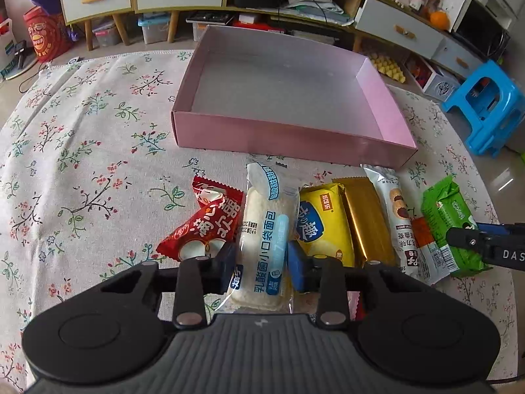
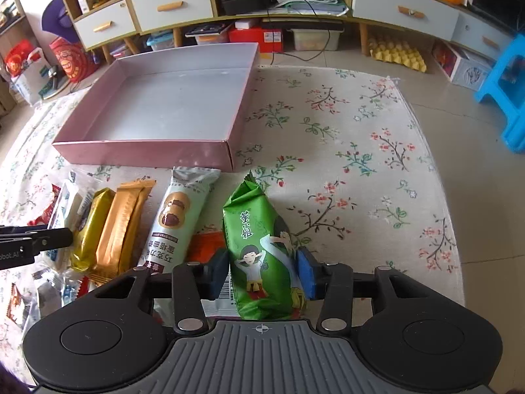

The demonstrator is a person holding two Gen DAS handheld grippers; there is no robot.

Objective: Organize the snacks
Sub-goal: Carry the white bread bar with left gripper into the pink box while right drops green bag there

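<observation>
Snacks lie in a row on the floral tablecloth point(image 1: 85, 151), just on the near side of an open pink box point(image 1: 288, 138).

In the left wrist view, the white bread packet point(image 1: 265, 229) lies with its long axis running near to far, its far end pointing at the box's near wall. The left gripper point(image 1: 262, 264) straddles its near half, both pads pressed against the packet's sides, so the jaws stand narrow and closed on it. To its left a red packet point(image 1: 206, 223) lies skewed. To its right come a yellow packet point(image 1: 323, 223), a gold bar point(image 1: 367, 220) and a cookie packet point(image 1: 397, 216), all roughly parallel and leaning slightly left at their far ends. At the far right the green packet point(image 1: 449, 220) has the right gripper's finger point(image 1: 466, 238) on it.

In the right wrist view, the green packet point(image 2: 262, 256) lies near to far, its crimped far end pointing towards the box's point(image 2: 147, 154) right near corner. The right gripper point(image 2: 262, 271) has a pad against each long side and is closed on it. The cookie packet point(image 2: 177, 220) lies just left, tilted right at its far end, then the gold bar point(image 2: 124, 226) and the yellow packet point(image 2: 92, 226). The left gripper's finger point(image 2: 42, 238) enters from the left edge.
</observation>
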